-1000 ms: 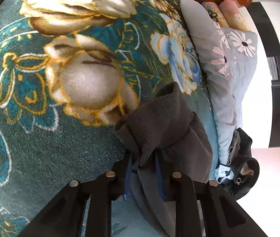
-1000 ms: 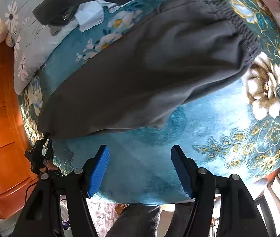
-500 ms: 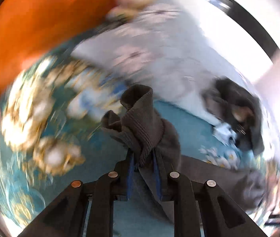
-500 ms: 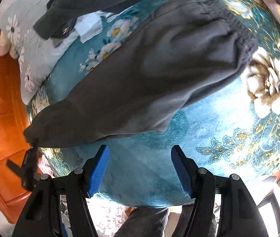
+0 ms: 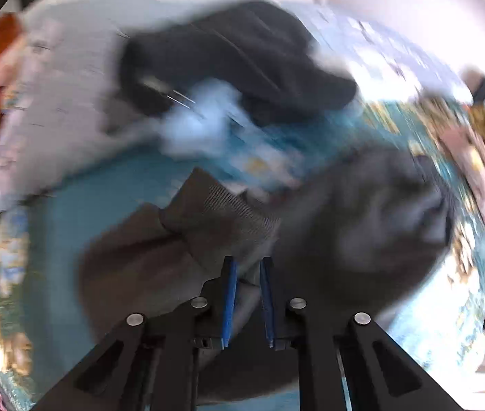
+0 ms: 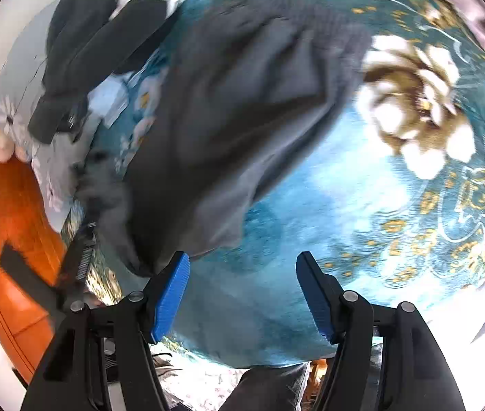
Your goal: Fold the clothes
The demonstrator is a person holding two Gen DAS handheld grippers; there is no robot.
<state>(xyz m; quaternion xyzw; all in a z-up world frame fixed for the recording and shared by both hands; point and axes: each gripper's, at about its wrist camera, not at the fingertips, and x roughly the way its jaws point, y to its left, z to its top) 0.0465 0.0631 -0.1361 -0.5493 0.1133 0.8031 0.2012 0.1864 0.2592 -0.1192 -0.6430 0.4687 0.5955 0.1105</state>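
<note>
On the teal floral blanket (image 6: 362, 188), your left gripper (image 5: 247, 294) is clamped nearly closed on the ribbed cuff (image 5: 221, 212) of the gray pants (image 6: 235, 109), while your right gripper (image 6: 242, 294) hangs wide apart, holding nothing, just off the fabric's near edge.

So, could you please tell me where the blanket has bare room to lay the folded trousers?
Bare teal blanket lies ahead of the open right gripper, between the grey trousers and the cream flower print. The far side is crowded: a dark garment lies against the pillow. The left gripper grips the trouser cuff.
</note>
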